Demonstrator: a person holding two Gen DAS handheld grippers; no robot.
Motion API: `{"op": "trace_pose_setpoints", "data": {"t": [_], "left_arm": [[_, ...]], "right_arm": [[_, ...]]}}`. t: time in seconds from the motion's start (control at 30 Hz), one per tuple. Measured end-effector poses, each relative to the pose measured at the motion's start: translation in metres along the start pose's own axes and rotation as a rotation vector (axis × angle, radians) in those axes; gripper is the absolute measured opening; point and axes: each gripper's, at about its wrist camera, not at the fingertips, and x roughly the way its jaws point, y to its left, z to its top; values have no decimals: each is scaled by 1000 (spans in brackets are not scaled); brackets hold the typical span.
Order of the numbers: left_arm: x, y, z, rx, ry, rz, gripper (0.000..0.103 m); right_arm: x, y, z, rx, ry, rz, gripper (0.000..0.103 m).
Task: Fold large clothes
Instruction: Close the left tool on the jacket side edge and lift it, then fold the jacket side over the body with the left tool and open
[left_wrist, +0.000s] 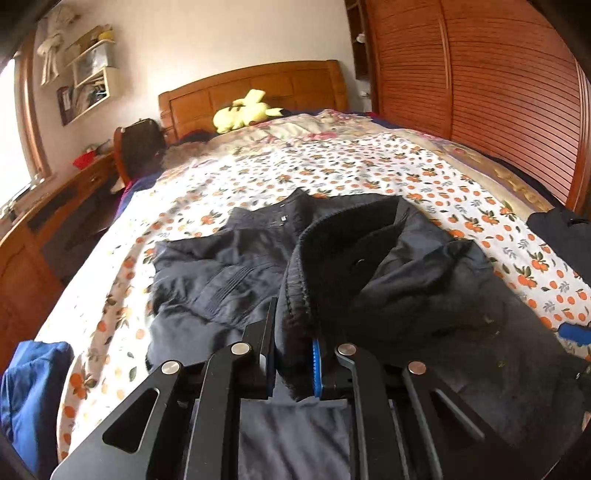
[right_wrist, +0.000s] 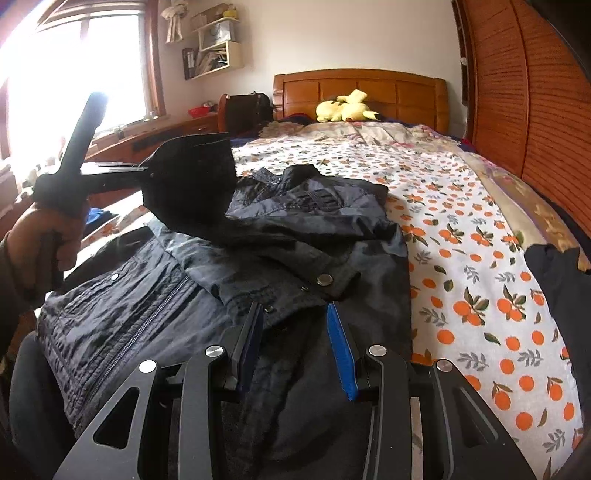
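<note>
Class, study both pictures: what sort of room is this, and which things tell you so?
Most likely a home bedroom: a bed with a wooden headboard, an orange-print bedspread, and a tall slatted wardrobe beside it.

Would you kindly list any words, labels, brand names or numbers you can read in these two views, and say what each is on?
No text can be read in either view.
Small pale tag on the dark jacket near its collar: too small and blurred to read.
Books and papers on the wall shelf: too blurred to read.

Jacket dark crinkled cloth, slight sheen, metal snaps; bedsheet matt printed cotton; headboard behind it glossy wood
</note>
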Motion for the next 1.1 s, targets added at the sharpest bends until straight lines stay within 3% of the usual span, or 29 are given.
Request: {"op": "trace_pose_setpoints", "data": {"t": [0.23, 0.33, 0.6, 0.73, 1.1], "left_arm": [[3, 23, -37, -24, 35, -3, 20], [1, 30, -53, -17, 41, 24, 31], [-4, 60, -75, -51, 55, 53, 38], [-11, 73, -91, -83, 62, 29, 42], [-25, 67, -129, -107, 102, -65, 42]], "right_arm": [[15, 20, 12, -31, 6, -3, 35], [24, 30, 17, -42, 14, -1, 35], [44, 51, 20, -84, 42, 0, 35], [48, 55, 21, -89, 47, 4, 35], [62, 65, 21, -102, 71, 8, 35]]}}
